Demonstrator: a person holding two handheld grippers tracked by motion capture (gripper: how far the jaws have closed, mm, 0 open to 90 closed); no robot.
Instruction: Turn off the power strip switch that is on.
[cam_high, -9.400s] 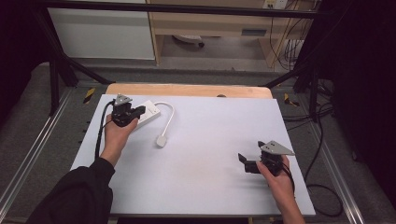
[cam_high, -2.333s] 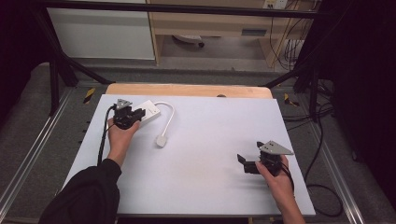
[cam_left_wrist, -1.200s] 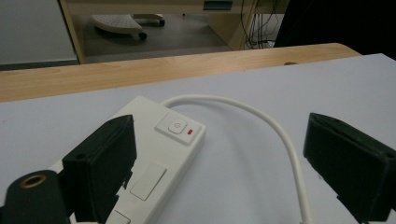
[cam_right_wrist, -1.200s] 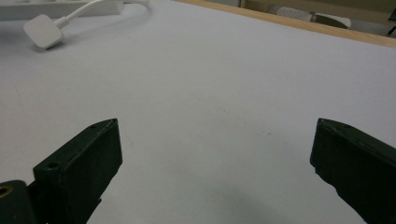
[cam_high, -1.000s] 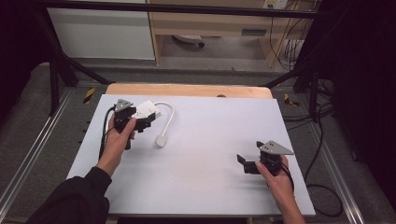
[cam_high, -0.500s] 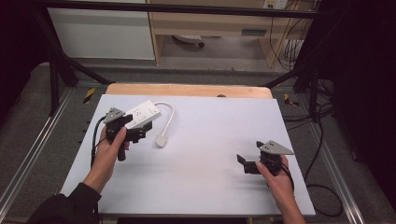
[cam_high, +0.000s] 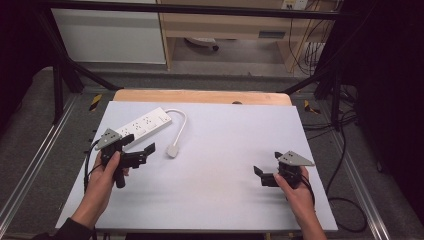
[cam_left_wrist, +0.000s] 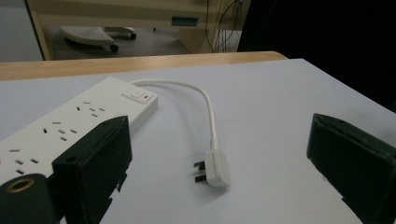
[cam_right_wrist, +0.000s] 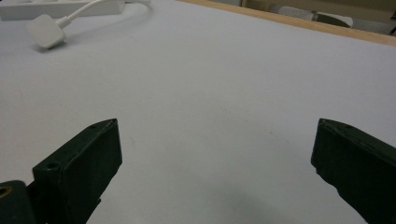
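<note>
A white power strip (cam_high: 145, 125) lies at the table's back left, its short white cable curving to a plug (cam_high: 172, 150) on the white table top. In the left gripper view the strip (cam_left_wrist: 70, 123) sits just past the left jaw and the plug (cam_left_wrist: 215, 169) lies between the jaws, a little ahead. My left gripper (cam_high: 146, 152) is open, low over the table, near the strip's front end. My right gripper (cam_high: 259, 174) is open at the front right, with nothing between its jaws. The plug (cam_right_wrist: 44, 31) shows far off in the right gripper view.
The white table top (cam_high: 225, 145) ends in a wooden strip (cam_high: 200, 96) at the back. Metal frame rails (cam_high: 35, 160) run along both sides. A cable (cam_high: 345, 210) trails off the right edge. Shelving (cam_high: 235, 25) stands beyond the table.
My left gripper has pulled back from the power strip toward the front left and now sits nearer the table's left edge. The strip stays put. The right gripper has not moved.
</note>
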